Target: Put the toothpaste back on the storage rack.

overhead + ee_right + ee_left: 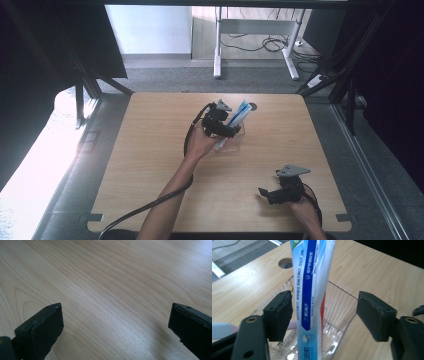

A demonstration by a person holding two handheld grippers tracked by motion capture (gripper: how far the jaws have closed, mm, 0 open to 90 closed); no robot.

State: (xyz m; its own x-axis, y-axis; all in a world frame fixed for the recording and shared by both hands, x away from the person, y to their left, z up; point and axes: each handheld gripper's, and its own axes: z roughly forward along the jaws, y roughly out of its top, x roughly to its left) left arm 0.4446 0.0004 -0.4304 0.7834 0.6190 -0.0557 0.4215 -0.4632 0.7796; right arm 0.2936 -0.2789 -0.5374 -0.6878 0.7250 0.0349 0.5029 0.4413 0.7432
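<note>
At centre frame my left claw (324, 315) stands apart around the upright toothpaste tube (312, 290), its long axis vertical in the clear plastic holder (342, 305) on the bench (150, 165), while my right claw (115, 330), lower right, gapes empty, well apart.

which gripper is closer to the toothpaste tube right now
Left. The left gripper has its open jaws either side of the toothpaste tube; the right gripper rests apart, near the table's front edge.

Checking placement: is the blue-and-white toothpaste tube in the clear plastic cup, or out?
In. The blue-and-white toothpaste tube stands with its lower end inside the clear plastic cup, leaning on the rim, between the left gripper's open jaws.
</note>
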